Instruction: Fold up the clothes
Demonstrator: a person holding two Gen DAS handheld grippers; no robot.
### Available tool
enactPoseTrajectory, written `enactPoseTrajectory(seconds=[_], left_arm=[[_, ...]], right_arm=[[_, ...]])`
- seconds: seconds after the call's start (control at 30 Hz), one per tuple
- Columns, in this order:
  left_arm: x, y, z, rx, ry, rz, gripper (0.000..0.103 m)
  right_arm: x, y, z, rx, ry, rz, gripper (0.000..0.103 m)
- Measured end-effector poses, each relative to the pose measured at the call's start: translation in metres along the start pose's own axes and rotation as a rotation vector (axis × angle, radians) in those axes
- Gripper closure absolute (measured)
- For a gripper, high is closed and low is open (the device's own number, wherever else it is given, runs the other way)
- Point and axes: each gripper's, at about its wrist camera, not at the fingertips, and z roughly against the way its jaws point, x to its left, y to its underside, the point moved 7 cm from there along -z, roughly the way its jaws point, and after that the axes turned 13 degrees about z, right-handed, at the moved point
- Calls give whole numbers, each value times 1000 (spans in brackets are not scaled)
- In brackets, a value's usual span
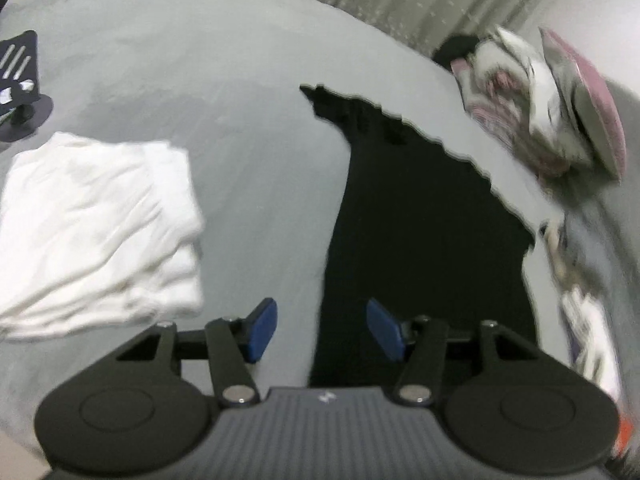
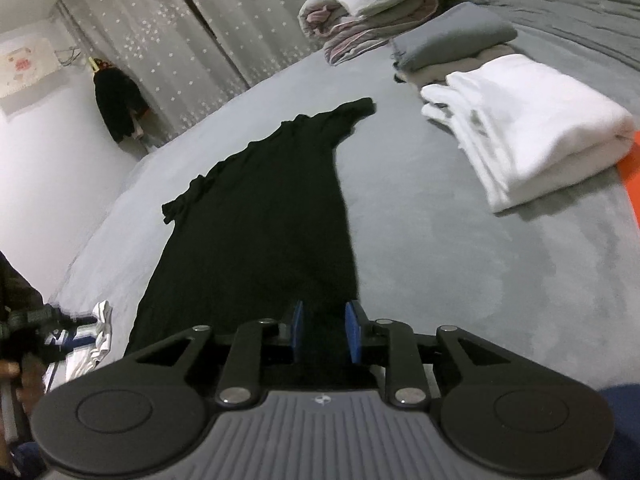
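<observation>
A black garment [image 1: 420,216] lies flat and long on the grey bed; it also shows in the right wrist view [image 2: 260,208]. My left gripper [image 1: 322,330] is open above the garment's near left edge, holding nothing. My right gripper [image 2: 323,332] is partly open over the near hem of the black garment, its blue pads [image 2: 297,330] either side of the cloth; no grip is visible.
A folded white garment [image 1: 96,232] lies left of the black one, also in the right wrist view [image 2: 528,128]. Folded grey clothes [image 2: 456,40] and a pile of bedding [image 2: 360,4] sit beyond. A patterned garment [image 2: 84,340] lies at the bed's edge. A black stand [image 1: 20,84] is far left.
</observation>
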Motion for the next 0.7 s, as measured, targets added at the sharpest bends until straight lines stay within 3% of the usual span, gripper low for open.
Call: enactPoseTrajectory(seconds=[0.2, 0.27, 0.37, 0.47, 0.6, 0.7], left_arm=[[-32, -38, -40, -69, -22, -32, 39], [-33, -42, -57, -109, -69, -91, 35], [-26, -42, -83, -80, -163, -137, 34], [-29, -48, -94, -99, -196, -162, 24], [-37, -50, -111, -85, -235, -192, 23], [-37, -49, -123, -51, -235, -176, 23]], right_arm=[[-3, -25, -26, 9, 32, 36, 79], [-5, -38, -38, 15, 54, 59, 79], [-9, -57, -56, 23, 88, 94, 76], [-13, -77, -74, 31, 122, 129, 70], [-2, -91, -110, 59, 148, 216, 48], [10, -92, -140, 91, 135, 271, 48]])
